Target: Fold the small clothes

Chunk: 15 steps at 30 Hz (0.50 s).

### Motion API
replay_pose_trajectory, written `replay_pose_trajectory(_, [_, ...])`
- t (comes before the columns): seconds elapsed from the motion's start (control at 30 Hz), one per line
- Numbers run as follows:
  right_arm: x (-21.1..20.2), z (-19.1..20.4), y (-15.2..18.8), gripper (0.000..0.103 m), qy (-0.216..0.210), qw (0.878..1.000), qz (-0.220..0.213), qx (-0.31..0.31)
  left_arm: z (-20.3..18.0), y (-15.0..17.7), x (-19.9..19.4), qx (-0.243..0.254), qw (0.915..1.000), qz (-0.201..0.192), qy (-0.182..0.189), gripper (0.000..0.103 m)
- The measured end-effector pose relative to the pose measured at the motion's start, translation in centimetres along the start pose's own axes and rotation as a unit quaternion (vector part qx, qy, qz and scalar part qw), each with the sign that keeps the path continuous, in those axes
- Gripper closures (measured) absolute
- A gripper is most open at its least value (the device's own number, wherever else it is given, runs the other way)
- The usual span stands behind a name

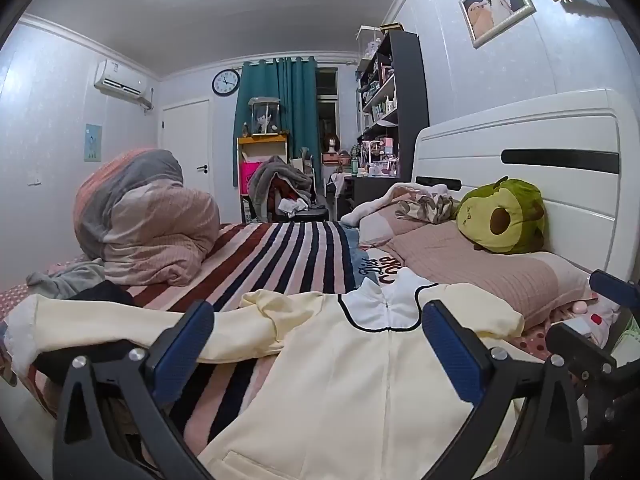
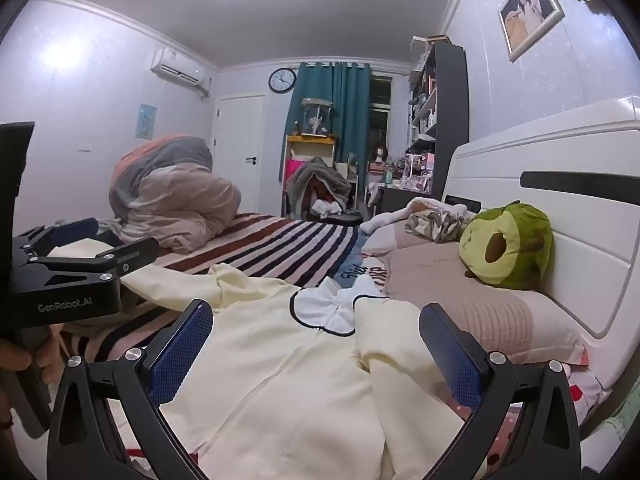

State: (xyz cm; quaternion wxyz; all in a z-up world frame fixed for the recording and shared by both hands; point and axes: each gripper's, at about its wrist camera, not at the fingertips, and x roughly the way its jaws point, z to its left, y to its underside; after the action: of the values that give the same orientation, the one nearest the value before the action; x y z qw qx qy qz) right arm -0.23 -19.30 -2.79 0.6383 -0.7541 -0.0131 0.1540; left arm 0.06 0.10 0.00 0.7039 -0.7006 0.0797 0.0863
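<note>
- Cream-coloured small garment [image 1: 340, 368] with a white collar [image 1: 384, 304] edged in dark piping is lying flat on the striped bedspread [image 1: 276, 252], near the bed's head end, collar pointing toward the far edge.
- Left gripper [image 1: 318, 344] is hovering just above the garment with its blue-padded fingers [image 1: 184, 348] spread wide, grasping nothing; one sleeve [image 1: 132, 328] is stretching out toward the bed's left edge.
- Right gripper [image 2: 316, 352] is likewise hanging released over the garment, jaws apart, with the other sleeve [image 2: 396, 344] folded in beside the collar.
- Green avocado plush [image 1: 502, 216] is resting on a pink pillow [image 1: 480, 268] against the white headboard [image 1: 520, 152].
- Bundled pink and grey duvet [image 1: 144, 216] is sitting at the bed's far left edge.
</note>
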Motion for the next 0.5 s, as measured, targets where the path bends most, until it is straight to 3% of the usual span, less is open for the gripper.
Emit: replay_pose_trajectory(0.5, [0.05, -0.18, 0.09, 0.001, 0.002, 1.000, 0.002, 0.008, -0.51, 0.61, -0.02, 0.013, 0.9999, -0.003, -0.006, 0.001])
